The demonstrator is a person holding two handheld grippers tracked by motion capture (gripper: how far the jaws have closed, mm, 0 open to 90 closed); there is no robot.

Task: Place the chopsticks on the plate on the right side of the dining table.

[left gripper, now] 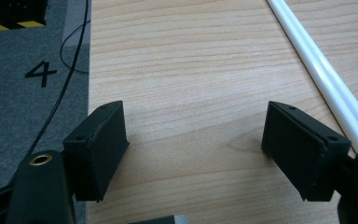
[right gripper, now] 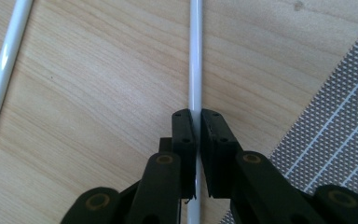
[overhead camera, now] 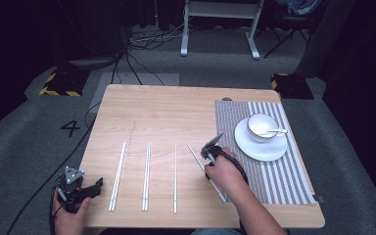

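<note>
The jaws of the right gripper (right gripper: 197, 122) are pressed shut on a thin white stick (right gripper: 196, 56), which is seen running straight up toward 12 o'clock in the right gripper view. The jaws of the left gripper (left gripper: 193, 140) are spread wide apart, and nothing is held between them. Bare wood is seen under them.

In the high view, the left gripper (overhead camera: 81, 188) is held at the near left corner of the surface (overhead camera: 166, 107), at about 7 o'clock. Just beside it, toward 3 o'clock, a pair of white sticks (overhead camera: 118, 175) is laid flat. A second pair (overhead camera: 146, 175) and a single stick (overhead camera: 175, 176) are laid farther that way. The gripped stick (overhead camera: 194, 153) is tilted, and it is held by the right gripper (overhead camera: 210, 147) near the middle of the surface.

Farther off, at about 2 o'clock, a striped mat (overhead camera: 274, 166) is spread out. A white plate (overhead camera: 261, 146) is set on it, and a white cup (overhead camera: 262, 126) with a spoon (overhead camera: 276, 131) is set on the plate.
</note>
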